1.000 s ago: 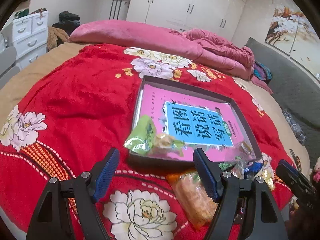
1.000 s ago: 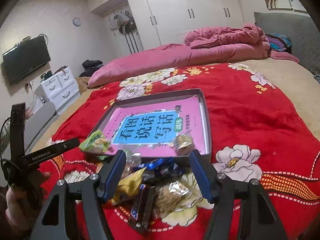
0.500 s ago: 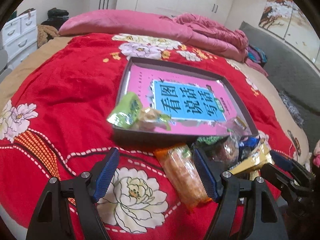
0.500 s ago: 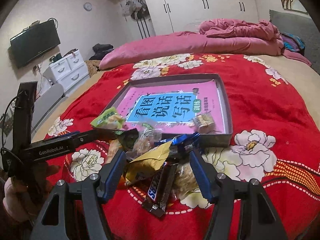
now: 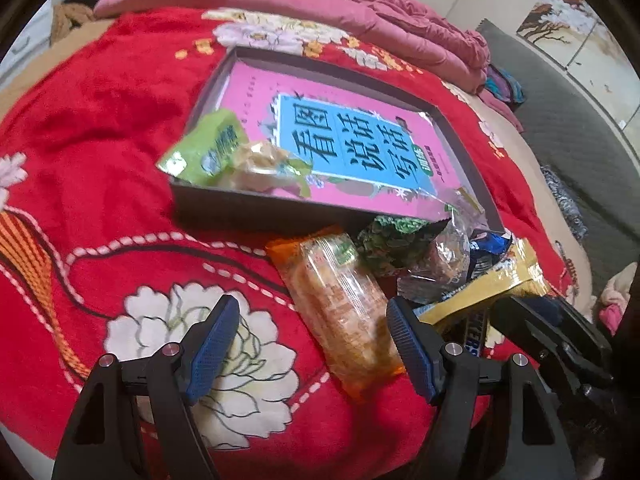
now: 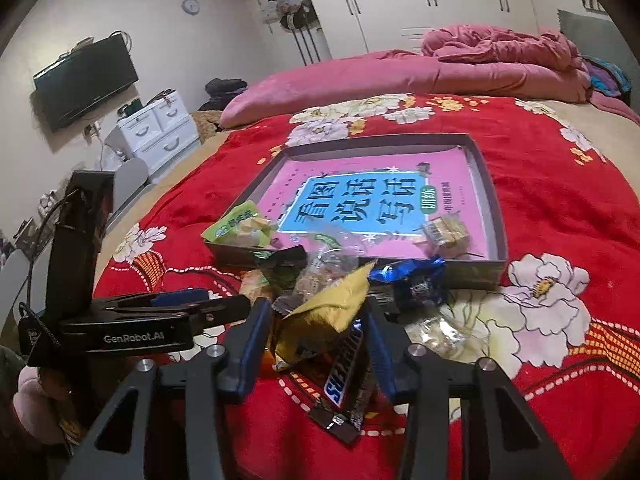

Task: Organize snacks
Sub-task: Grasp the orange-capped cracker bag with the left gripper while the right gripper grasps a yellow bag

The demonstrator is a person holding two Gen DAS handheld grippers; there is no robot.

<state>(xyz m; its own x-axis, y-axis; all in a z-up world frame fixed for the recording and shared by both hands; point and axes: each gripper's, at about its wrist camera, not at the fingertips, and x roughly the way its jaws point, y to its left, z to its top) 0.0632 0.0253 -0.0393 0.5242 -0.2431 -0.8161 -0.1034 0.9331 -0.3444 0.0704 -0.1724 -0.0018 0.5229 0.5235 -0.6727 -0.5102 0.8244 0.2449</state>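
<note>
Inside tray [image 6: 496, 224]: two snacks, one book [image 6: 360, 204].

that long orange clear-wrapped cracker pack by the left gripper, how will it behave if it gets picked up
The long orange clear-wrapped cracker pack would probably stay fairly stiff, since stacked pieces show through the film. Its glossy wrapper may slip between the pads. The crackers look brittle, so a hard squeeze could crush them. It lies flat on the red floral blanket, so rolling seems unlikely.

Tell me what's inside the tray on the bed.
In the tray: a pink book, a green snack packet at one near corner, a small clear-wrapped snack at the other. The book hides the tray floor.
</note>
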